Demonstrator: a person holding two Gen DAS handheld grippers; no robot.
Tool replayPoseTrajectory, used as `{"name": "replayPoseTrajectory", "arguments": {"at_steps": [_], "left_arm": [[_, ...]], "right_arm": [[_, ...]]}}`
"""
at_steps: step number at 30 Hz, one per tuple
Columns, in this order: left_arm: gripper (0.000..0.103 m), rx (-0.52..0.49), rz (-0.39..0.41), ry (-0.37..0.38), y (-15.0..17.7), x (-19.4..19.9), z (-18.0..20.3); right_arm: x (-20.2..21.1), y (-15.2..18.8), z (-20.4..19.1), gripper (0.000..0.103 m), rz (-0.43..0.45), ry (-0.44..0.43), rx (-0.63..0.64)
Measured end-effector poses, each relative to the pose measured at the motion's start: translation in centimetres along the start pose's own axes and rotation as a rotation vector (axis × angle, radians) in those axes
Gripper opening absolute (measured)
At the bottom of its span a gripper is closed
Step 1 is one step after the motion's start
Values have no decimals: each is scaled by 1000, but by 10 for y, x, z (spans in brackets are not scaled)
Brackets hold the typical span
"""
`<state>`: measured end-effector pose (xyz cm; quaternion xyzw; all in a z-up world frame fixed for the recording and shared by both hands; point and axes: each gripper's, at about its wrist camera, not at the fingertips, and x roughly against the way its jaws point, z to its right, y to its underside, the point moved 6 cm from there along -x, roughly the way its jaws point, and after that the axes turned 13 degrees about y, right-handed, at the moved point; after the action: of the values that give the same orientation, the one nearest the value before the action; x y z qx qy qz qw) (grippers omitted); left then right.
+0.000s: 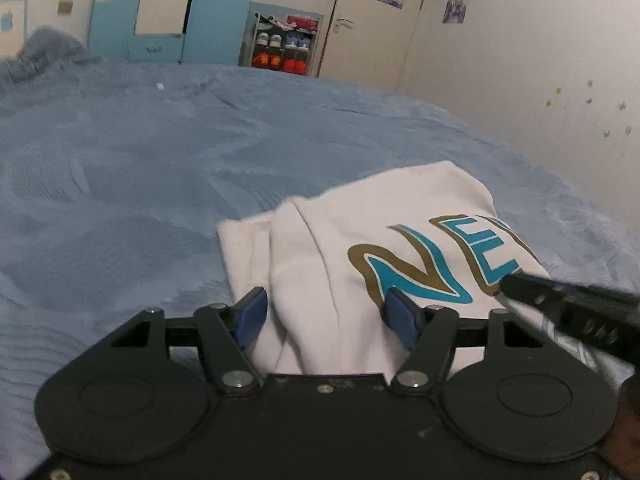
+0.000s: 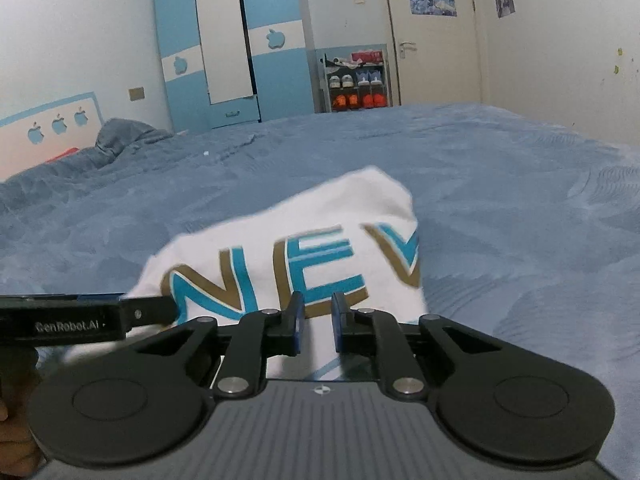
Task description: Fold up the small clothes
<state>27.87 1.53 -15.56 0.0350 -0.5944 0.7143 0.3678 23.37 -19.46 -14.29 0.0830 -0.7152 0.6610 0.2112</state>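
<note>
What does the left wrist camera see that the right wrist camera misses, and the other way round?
Only the left wrist view shows the folded left edge of the white shirt, with its layered flaps, and the left gripper with jaws wide apart over that fold.

Only the right wrist view shows the headboard with apple shapes, the rumpled bedding by it, a third printed letter, and the right gripper with jaws narrowly parted.

Both show the blue bedspread, the wardrobe, the shoe rack, the door and posters.
</note>
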Motion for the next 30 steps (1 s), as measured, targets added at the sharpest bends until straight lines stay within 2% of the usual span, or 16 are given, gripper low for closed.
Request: {"name": "replayPoseTrajectory", "arguments": {"at_steps": [3, 6, 10, 12, 13, 14, 17, 20, 21, 22, 24, 27, 28, 29, 30], "left_arm": [[67, -72, 45, 13, -8, 31, 18], [67, -102, 48, 55, -1, 62, 32], [67, -104, -23, 45, 32, 70, 35], [67, -88, -115, 24, 60, 61, 29], [70, -80, -161, 12, 74, 60, 23], [71, -57, -178, 13, 85, 58, 17], [71, 33, -186, 29, 81, 59, 9], [69, 28, -221, -2, 69, 71, 14], [69, 10, -229, -1, 72, 79, 18], [69, -4, -246, 7, 71, 81, 22], [69, 2, -292, 41, 77, 89, 24], [68, 58, -289, 71, 86, 89, 19], [60, 89, -284, 83, 88, 90, 16], [56, 129, -286, 96, 89, 90, 12], [47, 142, -292, 99, 88, 91, 16]], "right_arm": [[28, -17, 1, 17, 45, -25, 12], [47, -21, 9, 18, 34, -74, 25], [56, -1, 9, 18, -10, -101, 109], [57, 18, 9, 19, -59, -101, 161], [56, 29, 7, 25, -107, -122, 181], [54, 39, 5, 25, -139, -127, 213], [55, 50, 4, 25, -117, -96, 271], [69, 35, -2, 31, -139, -111, 265], [76, 32, -4, 43, -136, -139, 275], [83, 29, -7, 61, -131, -162, 290], [93, 29, -8, 78, -102, -178, 320], [100, 40, -12, 79, -111, -173, 379], [98, 45, -13, 79, -133, -172, 400], [95, 51, -15, 76, -159, -176, 419], [93, 58, -16, 68, -185, -183, 441]]}}
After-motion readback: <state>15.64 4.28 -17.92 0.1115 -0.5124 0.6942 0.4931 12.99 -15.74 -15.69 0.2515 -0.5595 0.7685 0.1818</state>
